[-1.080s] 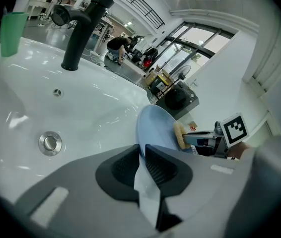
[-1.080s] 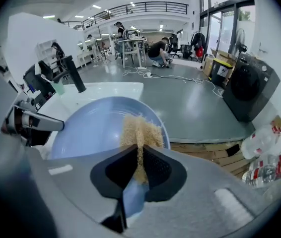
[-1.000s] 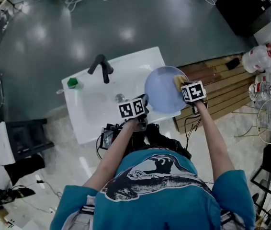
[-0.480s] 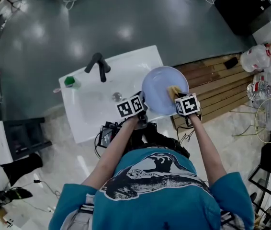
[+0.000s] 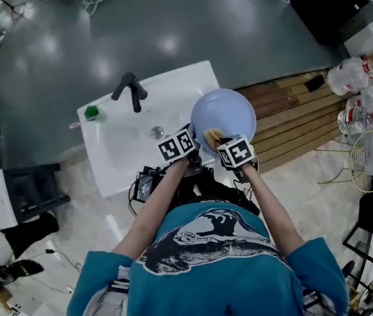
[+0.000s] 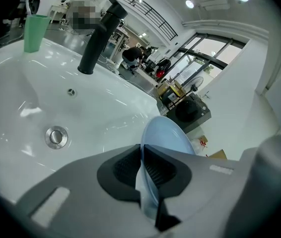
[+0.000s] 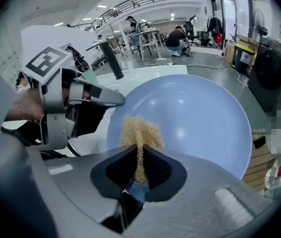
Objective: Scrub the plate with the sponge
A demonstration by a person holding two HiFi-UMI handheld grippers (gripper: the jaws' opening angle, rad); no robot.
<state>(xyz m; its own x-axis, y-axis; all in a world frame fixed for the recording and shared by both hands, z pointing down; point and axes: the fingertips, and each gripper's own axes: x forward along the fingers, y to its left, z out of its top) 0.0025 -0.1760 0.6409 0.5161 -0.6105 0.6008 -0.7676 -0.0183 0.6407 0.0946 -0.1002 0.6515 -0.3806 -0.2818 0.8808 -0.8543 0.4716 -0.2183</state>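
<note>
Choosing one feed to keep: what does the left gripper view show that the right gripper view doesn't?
Only left: the sink drain, and the rim of the plate edge-on between the jaws of the left gripper. Only right: the sponge pinched in the right gripper. Both: the blue plate and the black faucet.

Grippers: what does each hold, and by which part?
Left gripper, jaws just closing, clamps the blue plate by its near rim. Right gripper pinches the tan sponge by one end.
</note>
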